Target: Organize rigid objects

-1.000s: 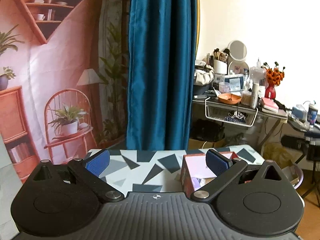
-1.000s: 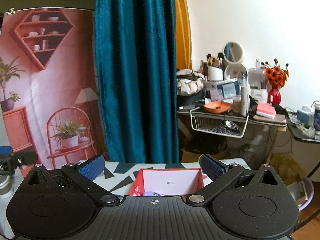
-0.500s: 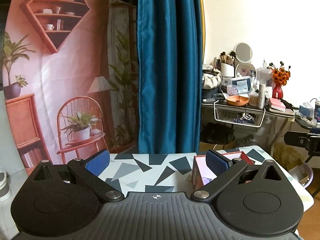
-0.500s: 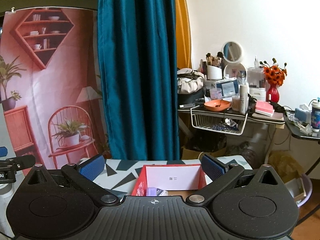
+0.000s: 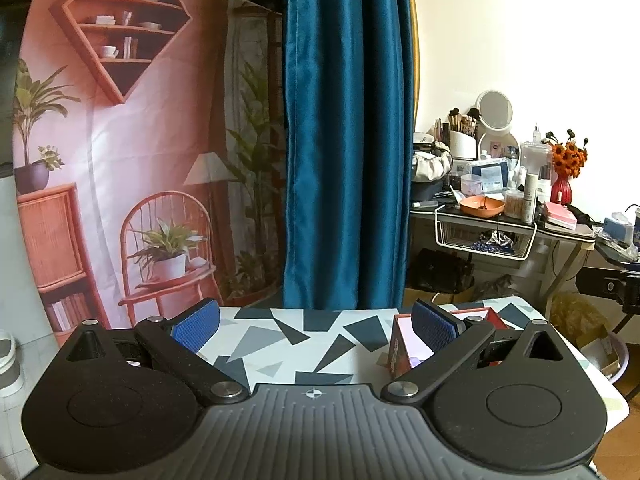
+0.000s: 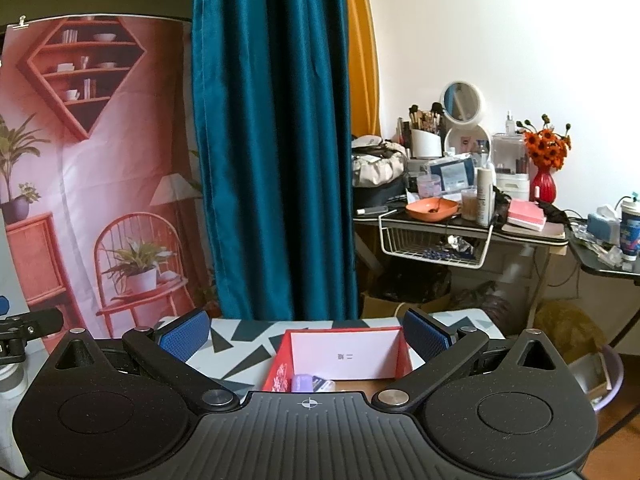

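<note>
A red open box (image 6: 344,354) with a white inner wall stands on the table with the black-and-grey triangle pattern (image 6: 240,350). A small lilac object (image 6: 301,382) and a dark one lie inside it. My right gripper (image 6: 306,336) is open and empty, raised just in front of the box. My left gripper (image 5: 316,322) is open and empty over the patterned table (image 5: 288,336), and the red box (image 5: 402,350) sits partly behind its right finger (image 5: 434,326).
A blue curtain (image 6: 272,140) and a pink printed backdrop (image 6: 88,168) hang behind the table. A cluttered dressing table (image 6: 460,200) with a wire basket stands at the right. The other gripper's tip (image 6: 24,324) shows at the far left of the right wrist view.
Both grippers have risen and pulled back a little, so more of the table and box shows. The left view has swung left. Both stay open and empty.
</note>
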A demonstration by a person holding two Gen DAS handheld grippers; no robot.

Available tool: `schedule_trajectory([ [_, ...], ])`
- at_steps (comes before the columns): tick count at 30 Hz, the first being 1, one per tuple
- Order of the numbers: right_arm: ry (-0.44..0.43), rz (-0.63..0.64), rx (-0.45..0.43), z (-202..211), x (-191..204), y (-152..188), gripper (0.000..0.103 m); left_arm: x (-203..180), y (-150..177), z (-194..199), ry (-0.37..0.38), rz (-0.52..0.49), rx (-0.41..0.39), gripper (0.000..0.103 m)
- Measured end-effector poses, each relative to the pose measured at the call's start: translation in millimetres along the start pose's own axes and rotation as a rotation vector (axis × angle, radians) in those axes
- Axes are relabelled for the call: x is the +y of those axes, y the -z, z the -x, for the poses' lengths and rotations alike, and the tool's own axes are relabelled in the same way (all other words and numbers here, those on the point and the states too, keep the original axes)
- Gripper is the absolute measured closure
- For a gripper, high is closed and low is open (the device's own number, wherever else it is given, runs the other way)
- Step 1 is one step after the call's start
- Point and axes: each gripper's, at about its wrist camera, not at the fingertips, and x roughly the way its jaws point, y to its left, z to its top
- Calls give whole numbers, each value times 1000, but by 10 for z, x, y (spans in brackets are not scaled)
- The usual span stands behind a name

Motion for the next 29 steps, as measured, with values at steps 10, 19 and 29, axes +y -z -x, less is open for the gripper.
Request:
schedule_trajectory([
  [10, 10, -1, -1, 17, -1, 12, 0, -20, -7, 7, -7, -3, 10, 0],
  [19, 13, 5, 0, 42, 9, 15, 0, 2, -7, 2, -8, 3, 15, 0],
  [29, 14, 9, 2, 54, 2, 17, 0, -5, -11, -5, -11, 8, 24, 0],
])
